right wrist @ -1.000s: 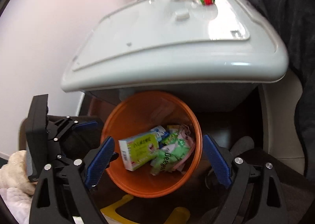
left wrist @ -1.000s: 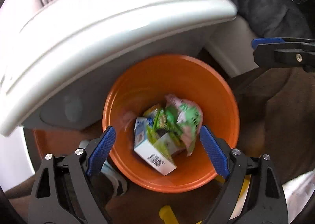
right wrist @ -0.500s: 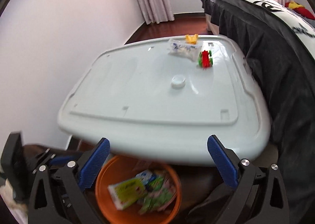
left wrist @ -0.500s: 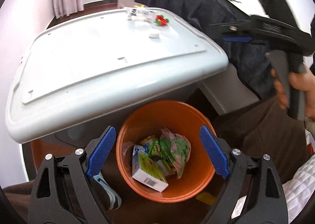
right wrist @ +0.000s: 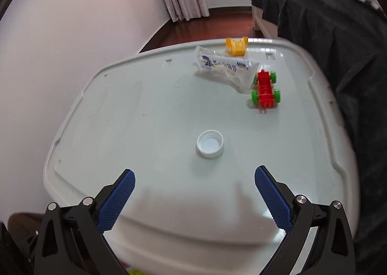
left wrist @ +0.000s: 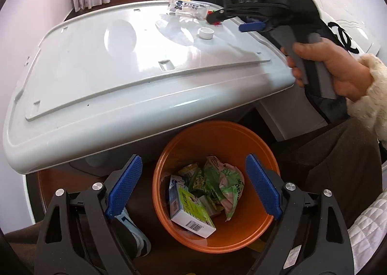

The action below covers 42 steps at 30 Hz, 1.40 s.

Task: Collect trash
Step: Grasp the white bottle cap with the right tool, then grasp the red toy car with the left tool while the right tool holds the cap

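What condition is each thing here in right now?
Orange bin: upright, partly filled with wrappers and a box.
Bottle cap: open side up.
Plastic wrapper: empty, crumpled.
Toy car: on its wheels.
Left gripper: open, empty.
Right gripper: open, empty.

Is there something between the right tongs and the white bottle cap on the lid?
Nothing visible. In the right wrist view the right tongs stand open and empty over the grey lid, and only bare lid lies before the white bottle cap. The plastic wrapper and toy car lie beyond it.
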### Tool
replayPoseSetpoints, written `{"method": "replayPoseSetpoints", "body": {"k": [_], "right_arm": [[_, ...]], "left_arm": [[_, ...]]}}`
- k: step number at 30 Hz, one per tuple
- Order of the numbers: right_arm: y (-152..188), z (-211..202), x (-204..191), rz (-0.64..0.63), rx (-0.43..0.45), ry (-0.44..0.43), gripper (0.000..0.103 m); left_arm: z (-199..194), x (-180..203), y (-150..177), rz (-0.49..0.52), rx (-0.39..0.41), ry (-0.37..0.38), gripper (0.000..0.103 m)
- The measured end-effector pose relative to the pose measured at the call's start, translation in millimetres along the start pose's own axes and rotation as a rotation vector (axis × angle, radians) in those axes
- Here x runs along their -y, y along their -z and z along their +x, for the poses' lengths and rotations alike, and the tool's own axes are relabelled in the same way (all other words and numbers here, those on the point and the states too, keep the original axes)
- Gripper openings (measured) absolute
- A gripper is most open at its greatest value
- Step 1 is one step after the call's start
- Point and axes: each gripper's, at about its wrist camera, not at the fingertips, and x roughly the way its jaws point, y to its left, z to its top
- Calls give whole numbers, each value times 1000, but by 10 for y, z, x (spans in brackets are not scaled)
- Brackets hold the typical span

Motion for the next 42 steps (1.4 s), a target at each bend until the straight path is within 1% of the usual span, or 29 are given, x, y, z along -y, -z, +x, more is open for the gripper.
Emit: {"method": "replayPoseSetpoints", "body": {"k": [5,9,12,17,18,19,20,22,25,26,27,28,29,32,36,42], "right_arm": [[-53,232,85,44,-28,1,98],[-55,359,58,26,-58,32,98],[-71,387,14,13,-48,51,99],[-92,493,-71,-31,-68,122,99],[-76,503,-114,-45,-72,150,99],[-60,523,-153,-58,-81,202,99],[-50,535,-183,-64,-84,236,99],[-55,528,-170,-31,-76,242,99],[-42,533,-172,-52,-62,239,97],[-40,520,-163,-52,-56,236,93],[-37,484,-144,-50,-38,231,75],[-50,455,-120,-48,-18,243,56],[-100,448,-89,-42,-12,257,32],[-112,427,-1,-22,-19,207,32],[-67,366,33,-14,-8,190,32],[-23,251,31,-26,15,187,32]], "left_arm": [[58,-51,-9,-25,-21,16,85],[87,-60,-8,-27,-30,23,85],[90,-50,-5,-19,-30,25,85],[113,-46,-1,-15,-41,32,85],[113,-47,-1,-17,-42,37,85],[107,-45,-2,-16,-41,38,85],[102,-44,-1,-14,-39,37,85],[95,-41,3,-11,-38,37,85],[86,-40,10,-9,-41,41,85],[85,-40,15,-7,-42,40,85],[82,-37,17,-6,-42,41,85],[80,-36,17,-6,-42,44,85],[81,-34,18,-6,-42,45,85],[72,-26,19,-2,-38,48,85],[68,-14,21,3,-36,46,85],[61,-27,15,3,-32,39,85]]}}
